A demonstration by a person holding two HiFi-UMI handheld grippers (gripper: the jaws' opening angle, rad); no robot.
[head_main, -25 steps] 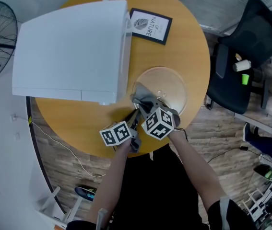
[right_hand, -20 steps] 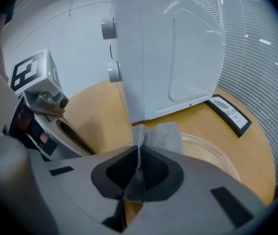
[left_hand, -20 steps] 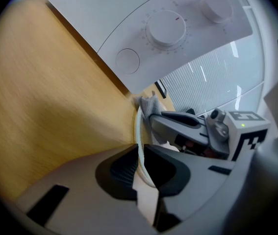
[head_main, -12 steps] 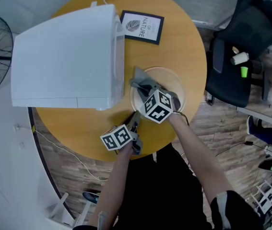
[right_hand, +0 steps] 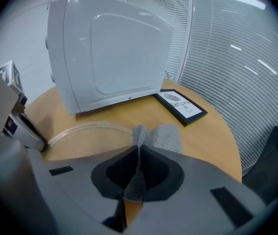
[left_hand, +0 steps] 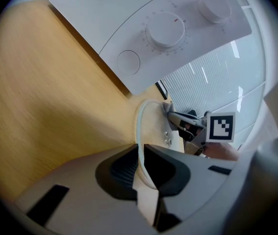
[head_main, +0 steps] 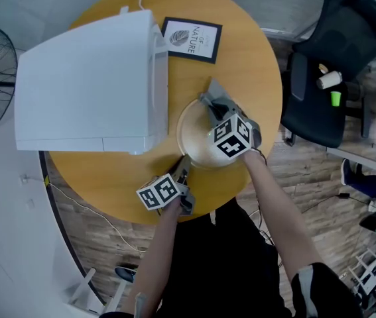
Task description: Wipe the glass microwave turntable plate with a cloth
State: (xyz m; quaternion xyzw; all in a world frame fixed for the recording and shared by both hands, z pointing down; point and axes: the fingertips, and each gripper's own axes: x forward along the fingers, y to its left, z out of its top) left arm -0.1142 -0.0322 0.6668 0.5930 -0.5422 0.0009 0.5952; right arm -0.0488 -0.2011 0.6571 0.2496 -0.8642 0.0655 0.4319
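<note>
1. The glass turntable plate (head_main: pixel 194 139) lies flat on the round wooden table (head_main: pixel 250 58), just beside the white microwave (head_main: pixel 88 78).
2. The left gripper (left_hand: pixel 139 153) has its jaws clamped right on the plate's near rim, so the plate is pinned in place.
3. The right gripper (right_hand: pixel 138 166) has the grey cloth (right_hand: pixel 165 136) squeezed between its jaws, with the cloth fanned out at the plate's far rim.
4. Looks mid-wipe to me. I can't tell from the glass how much is clean, so I'd guess more passes are left.

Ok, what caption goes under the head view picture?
Left claw grips the glass plate; right claw holds a grey cloth at its edge.
</note>
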